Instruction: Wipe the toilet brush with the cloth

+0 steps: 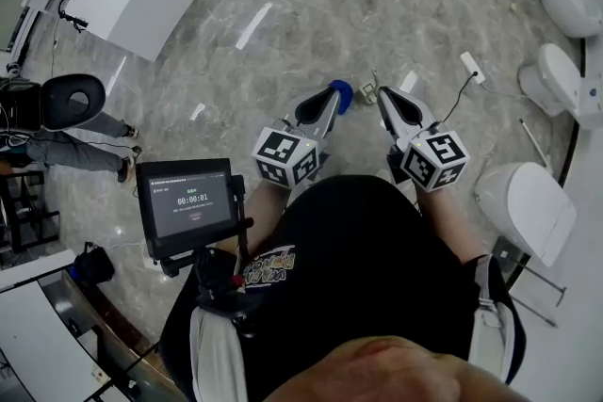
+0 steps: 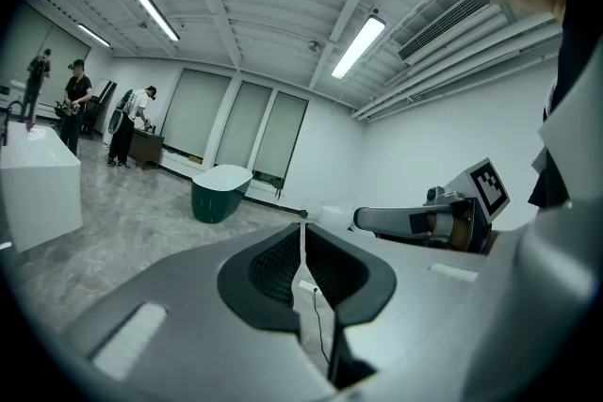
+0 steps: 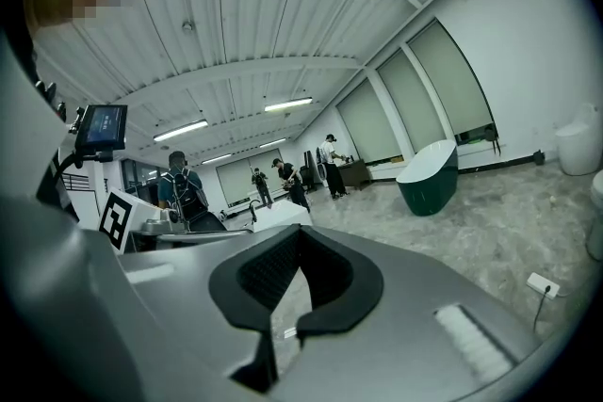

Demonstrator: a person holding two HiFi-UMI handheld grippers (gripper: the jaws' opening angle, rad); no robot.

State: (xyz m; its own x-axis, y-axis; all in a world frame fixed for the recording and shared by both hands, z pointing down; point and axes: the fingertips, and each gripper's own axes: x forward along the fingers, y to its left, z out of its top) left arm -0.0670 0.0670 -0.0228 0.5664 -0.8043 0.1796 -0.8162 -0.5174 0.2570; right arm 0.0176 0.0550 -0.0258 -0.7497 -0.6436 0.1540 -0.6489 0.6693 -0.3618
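Left gripper [image 1: 329, 91] and right gripper [image 1: 382, 95] side by side, pointing nearly level, fingers of both pressed together

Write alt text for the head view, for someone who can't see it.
Seen from above, a person holds two grey two-jaw tools, left tool and right tool, jaws together, out over a grey marble floor. White ceramic toilets stand at the right, and a small black screen sits by the person's chest.
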